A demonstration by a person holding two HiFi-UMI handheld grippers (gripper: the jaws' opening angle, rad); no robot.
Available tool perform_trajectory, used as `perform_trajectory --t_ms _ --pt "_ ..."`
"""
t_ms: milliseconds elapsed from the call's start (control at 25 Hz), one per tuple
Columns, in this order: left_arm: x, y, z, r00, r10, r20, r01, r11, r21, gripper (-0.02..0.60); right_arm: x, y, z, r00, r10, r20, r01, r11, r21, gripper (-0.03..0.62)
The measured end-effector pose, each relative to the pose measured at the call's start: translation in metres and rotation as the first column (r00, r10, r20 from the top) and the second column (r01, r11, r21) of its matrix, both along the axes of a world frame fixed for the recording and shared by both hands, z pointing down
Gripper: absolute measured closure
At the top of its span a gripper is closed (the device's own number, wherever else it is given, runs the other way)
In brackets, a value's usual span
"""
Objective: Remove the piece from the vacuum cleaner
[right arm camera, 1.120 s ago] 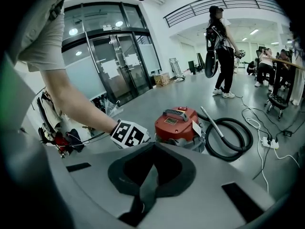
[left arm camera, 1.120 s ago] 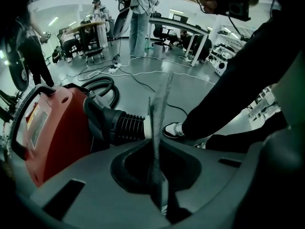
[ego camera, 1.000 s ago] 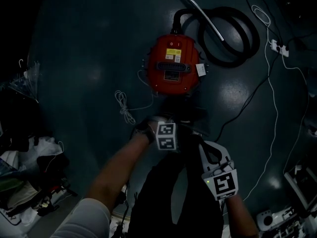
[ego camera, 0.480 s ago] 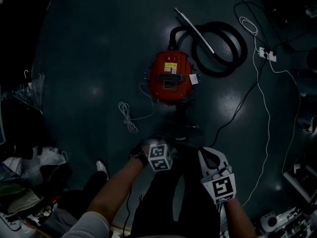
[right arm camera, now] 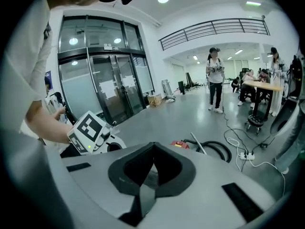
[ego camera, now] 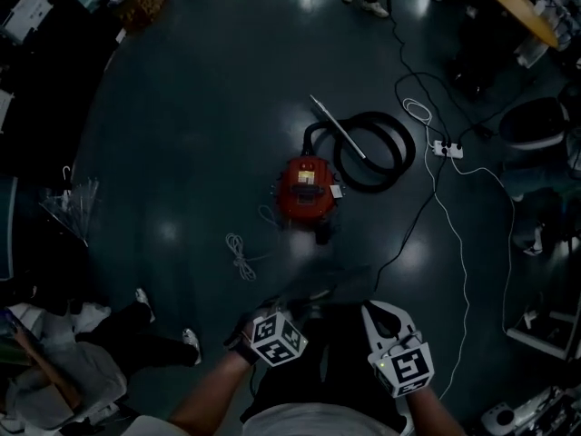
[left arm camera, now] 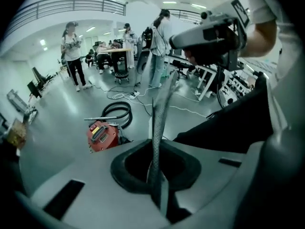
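Jaws of the left gripper (left arm camera: pixel 159 194) are closed on a thin grey strip (left arm camera: pixel 159 123), which rises straight up out of the grip. What the strip is cannot be told. The right gripper (right arm camera: pixel 143 194) has its jaws pressed together, and nothing clear shows between them.

Both grippers are held high above the floor, and the red vacuum cleaner (ego camera: pixel 307 192) sits well below and ahead of them, apart from both. Only the head view lays out the floor around it. A black hose (ego camera: pixel 402 153) coils at the machine's far right with a metal wand (ego camera: pixel 338 127) lying across the coil. A bundled white cord (ego camera: pixel 240 255) lies near the vacuum's left, and a white power strip (ego camera: pixel 448 149) lies beyond the hose. A person (ego camera: pixel 82 371) sits at the lower left.

The left gripper view alone shows the strip, with the right gripper raised in a hand at upper right. The right gripper view adds glass doors (right arm camera: pixel 109 80), a standing person (right arm camera: pixel 215 78) and the left gripper's marker cube.
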State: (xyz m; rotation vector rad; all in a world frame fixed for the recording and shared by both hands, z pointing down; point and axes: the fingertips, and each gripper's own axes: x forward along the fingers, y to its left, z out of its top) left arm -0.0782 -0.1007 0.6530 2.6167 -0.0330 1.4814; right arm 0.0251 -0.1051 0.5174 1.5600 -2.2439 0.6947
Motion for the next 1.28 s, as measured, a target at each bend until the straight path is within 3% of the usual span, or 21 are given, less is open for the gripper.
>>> perform_trajectory --t_ms 160,360,680,1000,1280 --pt "-0.006 0.019 -0.063 0.99 -0.134 -0.042 0.133 0.99 -0.038 0.557 -0.005 0.025 -0.048 1.0 0.012 0.003 -0.012 0.999 0.03 0.58" --pt "-0.006 0.042 -0.115 0.97 -0.231 -0.076 0.228 0.972 -0.048 0.557 -0.007 0.043 -0.082 1.0 0.026 0.015 -0.027 0.999 0.046 0.58" --pt "0.021 0.088 -0.162 0.925 -0.352 -0.143 0.349 0.936 -0.047 0.557 0.002 0.086 -0.107 1.0 -0.007 0.03 0.005 0.997 0.078 0.58" --pt "0.062 0.181 -0.195 0.86 -0.469 -0.203 0.466 0.883 -0.065 0.557 0.03 0.188 -0.124 0.993 -0.117 -0.004 0.117 0.989 0.092 0.58" --pt "0.089 0.257 -0.219 0.829 -0.516 -0.215 0.518 0.854 -0.052 0.557 0.044 0.269 -0.139 0.981 -0.193 0.02 0.189 0.975 0.117 0.58"
